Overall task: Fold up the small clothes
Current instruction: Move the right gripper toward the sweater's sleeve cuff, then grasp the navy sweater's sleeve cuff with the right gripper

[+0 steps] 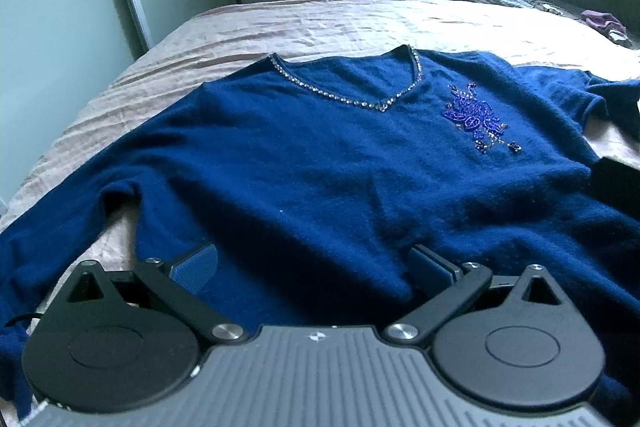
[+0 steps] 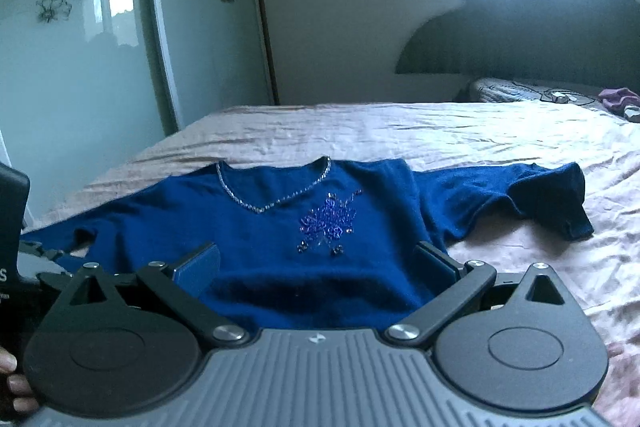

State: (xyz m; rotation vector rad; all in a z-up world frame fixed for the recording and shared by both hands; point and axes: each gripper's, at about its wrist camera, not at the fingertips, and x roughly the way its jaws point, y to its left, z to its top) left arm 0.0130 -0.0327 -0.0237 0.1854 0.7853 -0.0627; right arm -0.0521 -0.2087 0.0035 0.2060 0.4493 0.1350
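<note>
Lying flat, beaded blue sweater (image 1: 320,167)

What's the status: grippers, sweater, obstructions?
Left gripper open, right gripper open, both over the hem. Blue sweater flat on bed, unfolded, sleeves spread. Nothing in the way.

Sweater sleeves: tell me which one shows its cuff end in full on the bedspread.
The sleeve stretched toward the pillow side, beyond the beaded flower. Its cuff lies in plain sight; the other sleeve runs off behind the second claw.
</note>
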